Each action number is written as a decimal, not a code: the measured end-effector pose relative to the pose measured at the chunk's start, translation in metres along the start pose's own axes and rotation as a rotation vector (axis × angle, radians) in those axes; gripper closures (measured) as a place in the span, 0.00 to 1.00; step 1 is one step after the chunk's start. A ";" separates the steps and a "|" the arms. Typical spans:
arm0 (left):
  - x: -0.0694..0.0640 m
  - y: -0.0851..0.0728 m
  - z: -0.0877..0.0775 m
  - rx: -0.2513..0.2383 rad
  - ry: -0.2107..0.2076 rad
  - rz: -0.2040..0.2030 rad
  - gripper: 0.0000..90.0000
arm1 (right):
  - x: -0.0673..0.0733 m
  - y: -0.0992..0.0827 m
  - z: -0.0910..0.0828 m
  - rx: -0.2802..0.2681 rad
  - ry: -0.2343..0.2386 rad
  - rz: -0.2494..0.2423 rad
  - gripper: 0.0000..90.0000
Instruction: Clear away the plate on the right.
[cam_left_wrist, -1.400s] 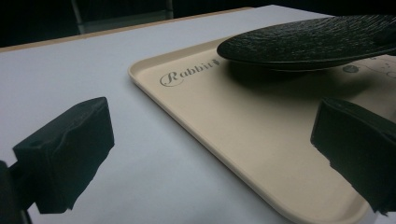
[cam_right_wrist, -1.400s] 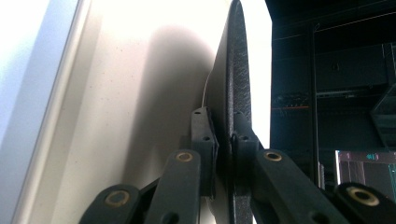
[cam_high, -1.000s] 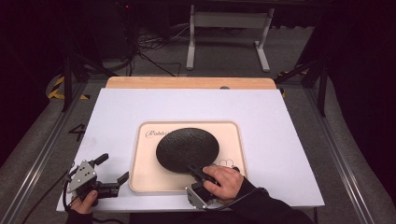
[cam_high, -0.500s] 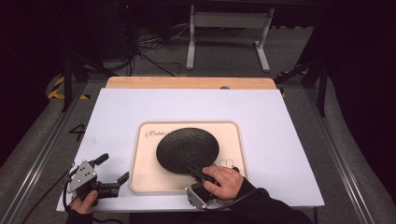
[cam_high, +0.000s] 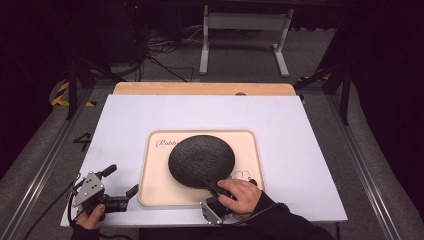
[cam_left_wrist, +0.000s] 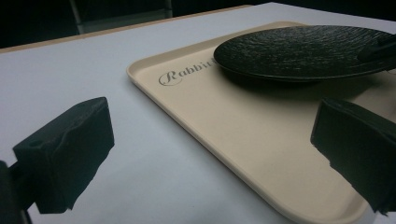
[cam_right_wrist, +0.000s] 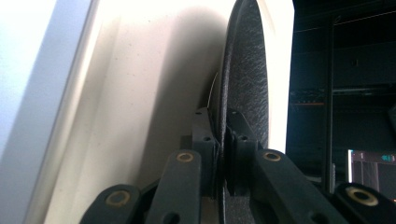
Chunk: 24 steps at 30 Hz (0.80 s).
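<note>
A black textured plate lies on a beige tray printed with the word "Rabbit". My right gripper is shut on the plate's near rim; in the right gripper view the plate stands edge-on between the jaws, one jaw under the rim and one over it. My left gripper rests on the table left of the tray, jaws wide open with nothing between them. In the left gripper view its fingers frame the tray's near corner, with the plate beyond.
The white tabletop surrounds the tray, with a wooden strip along its far edge. A metal stand and cables lie on the floor behind. Metal rails run along both sides of the table.
</note>
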<state>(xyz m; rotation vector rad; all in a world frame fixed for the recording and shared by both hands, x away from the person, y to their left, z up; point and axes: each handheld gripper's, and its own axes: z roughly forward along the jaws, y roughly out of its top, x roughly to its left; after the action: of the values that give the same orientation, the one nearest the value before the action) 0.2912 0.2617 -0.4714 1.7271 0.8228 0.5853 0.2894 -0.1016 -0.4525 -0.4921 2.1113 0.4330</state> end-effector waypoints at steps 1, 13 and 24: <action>0.000 0.000 0.000 0.000 0.000 0.000 0.00 | 0.000 0.000 0.000 -0.001 0.004 0.004 0.93; 0.000 0.000 0.000 -0.001 0.000 0.000 0.00 | 0.006 -0.002 0.005 0.010 0.077 0.027 0.83; -0.001 -0.001 -0.001 -0.012 0.005 0.003 0.00 | 0.005 -0.003 0.003 0.009 0.087 0.042 0.68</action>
<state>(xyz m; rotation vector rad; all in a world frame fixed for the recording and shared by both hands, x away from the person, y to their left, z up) 0.2899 0.2613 -0.4718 1.7166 0.8183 0.5959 0.2906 -0.1039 -0.4592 -0.4693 2.2096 0.4327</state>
